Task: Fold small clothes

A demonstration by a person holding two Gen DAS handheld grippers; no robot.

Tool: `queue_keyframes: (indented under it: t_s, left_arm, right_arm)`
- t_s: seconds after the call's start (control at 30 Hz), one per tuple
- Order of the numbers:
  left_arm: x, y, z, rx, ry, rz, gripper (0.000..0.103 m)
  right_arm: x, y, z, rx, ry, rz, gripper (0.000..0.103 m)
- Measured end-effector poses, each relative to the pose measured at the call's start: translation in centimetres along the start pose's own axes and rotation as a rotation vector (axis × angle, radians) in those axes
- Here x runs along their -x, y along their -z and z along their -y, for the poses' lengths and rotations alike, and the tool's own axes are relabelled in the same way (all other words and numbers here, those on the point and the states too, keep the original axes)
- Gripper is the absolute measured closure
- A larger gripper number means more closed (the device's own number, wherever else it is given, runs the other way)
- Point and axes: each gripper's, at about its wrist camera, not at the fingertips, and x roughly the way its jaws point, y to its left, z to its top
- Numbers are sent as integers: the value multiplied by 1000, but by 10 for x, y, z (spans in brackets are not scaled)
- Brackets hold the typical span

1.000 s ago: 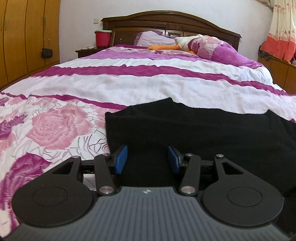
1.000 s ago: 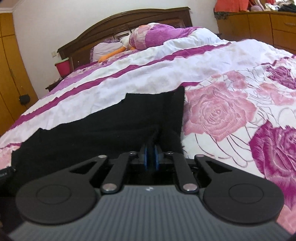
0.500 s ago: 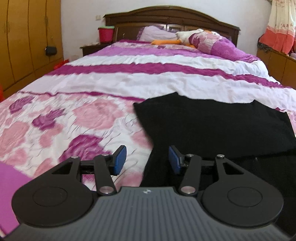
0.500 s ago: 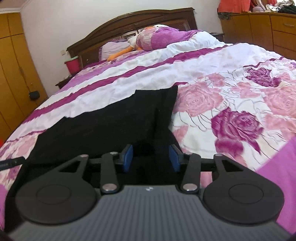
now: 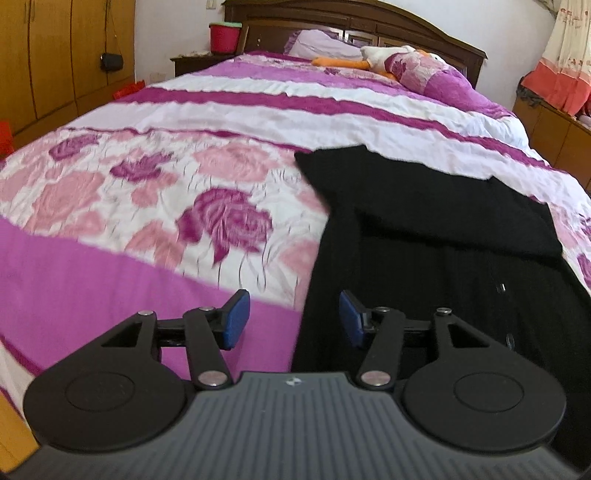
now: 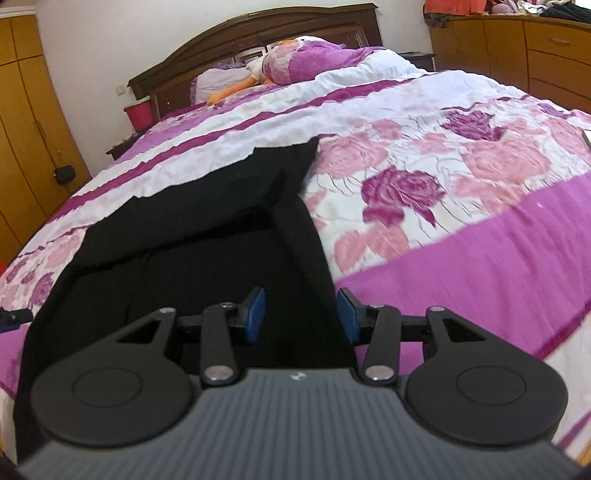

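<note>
A black garment (image 5: pixel 424 236) lies on the floral bedspread, its far part folded over toward me. It also shows in the right wrist view (image 6: pixel 199 251). My left gripper (image 5: pixel 293 321) is open and empty above the garment's left edge. My right gripper (image 6: pixel 300 315) is open and empty above the garment's right edge. Small buttons (image 5: pixel 501 287) show on the garment's lower layer.
The bedspread (image 5: pixel 147 206) covers a wide bed with a dark wooden headboard (image 5: pixel 369 22). Pillows and a plush toy (image 5: pixel 384 59) lie at the head. A red bucket (image 5: pixel 224 37) stands on a nightstand. Wooden wardrobes (image 5: pixel 55 55) stand left, a dresser (image 6: pixel 535 48) right.
My right gripper has opened and let go of the garment. Both grippers have pulled back toward the foot of the bed, leaving the far part folded over.
</note>
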Motion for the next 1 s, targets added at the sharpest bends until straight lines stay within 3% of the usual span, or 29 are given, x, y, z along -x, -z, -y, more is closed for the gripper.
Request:
queue_keyframes:
  t_s: [0.4,0.53,0.7,0.9,1.0]
  left_arm:
    - [16,59,-7,18,109,-120,42]
    - [21,77,2,-29,172,-135,40]
    - [22,92,19,-140,207,-128,37]
    - [10,90,14,-92,244,-132,37]
    - [11,90,11,-60,310,-128,42]
  right_arm:
    - [24,42,10,-36,-43,-66,56]
    - [25,59,6,-23,-79,-98,56]
    - [21,70,3,-16,-92,-100,47]
    - [23,71,-4,-9,-78,-104,44]
    - [31,69,-8,-4,-110,-89,44]
